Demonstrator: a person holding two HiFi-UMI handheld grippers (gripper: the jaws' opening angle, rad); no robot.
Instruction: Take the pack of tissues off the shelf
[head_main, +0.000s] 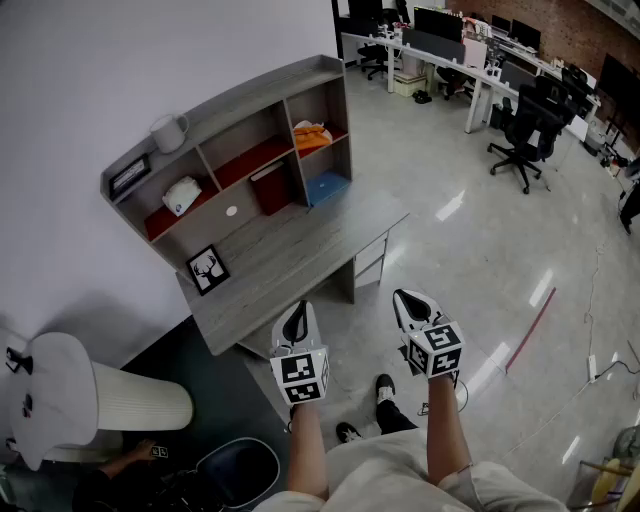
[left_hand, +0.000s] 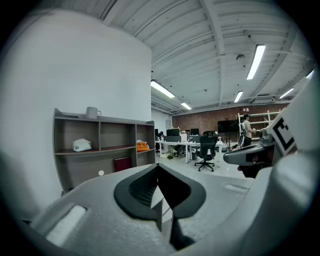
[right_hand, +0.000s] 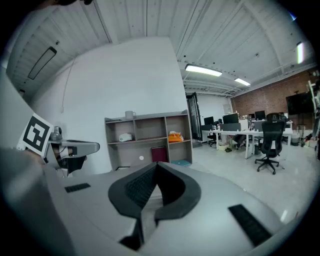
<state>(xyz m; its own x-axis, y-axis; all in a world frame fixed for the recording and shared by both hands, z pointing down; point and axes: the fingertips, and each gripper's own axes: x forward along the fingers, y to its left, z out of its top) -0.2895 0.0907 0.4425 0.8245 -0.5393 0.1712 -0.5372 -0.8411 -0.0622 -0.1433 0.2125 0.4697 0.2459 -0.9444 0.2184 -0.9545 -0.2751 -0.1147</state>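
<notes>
The pack of tissues (head_main: 182, 195) is white with a blue mark. It lies in the left compartment of the grey shelf (head_main: 225, 100) over the desk (head_main: 285, 255), and shows small in the left gripper view (left_hand: 81, 145) and the right gripper view (right_hand: 125, 137). My left gripper (head_main: 296, 308) hangs in front of the desk's near edge, well short of the shelf, its jaws shut and empty (left_hand: 159, 167). My right gripper (head_main: 408, 297) is held beside it over the floor, also shut with nothing in it (right_hand: 156, 165). Both point roughly level toward the shelf.
A mug (head_main: 168, 132) and a small frame (head_main: 130, 177) stand on the shelf top. An orange pack (head_main: 312, 135), a red box (head_main: 272, 188) and a blue item (head_main: 327, 186) fill other compartments. A picture frame (head_main: 207, 270) stands on the desk. A white chair (head_main: 60, 390) is at left, office chairs (head_main: 525, 135) far right.
</notes>
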